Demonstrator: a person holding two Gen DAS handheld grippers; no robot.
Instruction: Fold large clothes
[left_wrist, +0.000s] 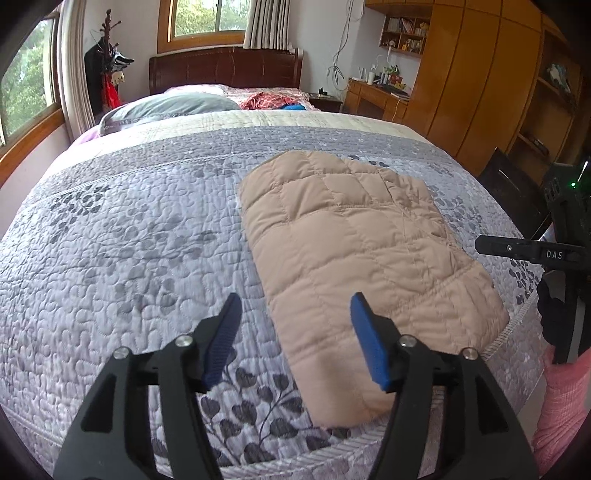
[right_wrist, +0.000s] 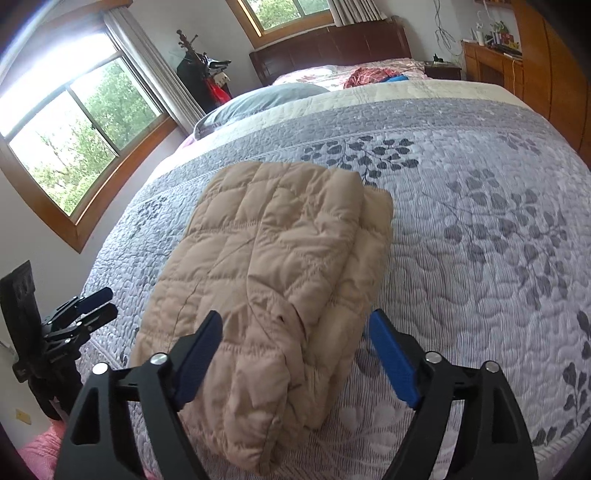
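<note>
A beige quilted jacket (left_wrist: 354, 251) lies folded into a long rectangle on the grey leaf-patterned bedspread (left_wrist: 129, 240), near the bed's foot edge. My left gripper (left_wrist: 294, 301) hovers open above the jacket's near left corner, with nothing between its blue pads. In the right wrist view the jacket (right_wrist: 273, 266) shows its stacked layers, and my right gripper (right_wrist: 295, 316) stands open over its near end, the pads apart from the fabric. The left gripper (right_wrist: 105, 304) also appears at the left edge of that view. One black finger (left_wrist: 517, 251) of the right gripper reaches in from the right.
A grey pillow (left_wrist: 173, 105) and red clothes (left_wrist: 266, 100) lie near the dark wooden headboard (left_wrist: 225, 70). Wooden wardrobes (left_wrist: 480, 92) line the right wall; windows (right_wrist: 74, 140) and a coat stand (left_wrist: 107, 66) are on the left. A pink sleeve (left_wrist: 561, 406) is at the bed's foot.
</note>
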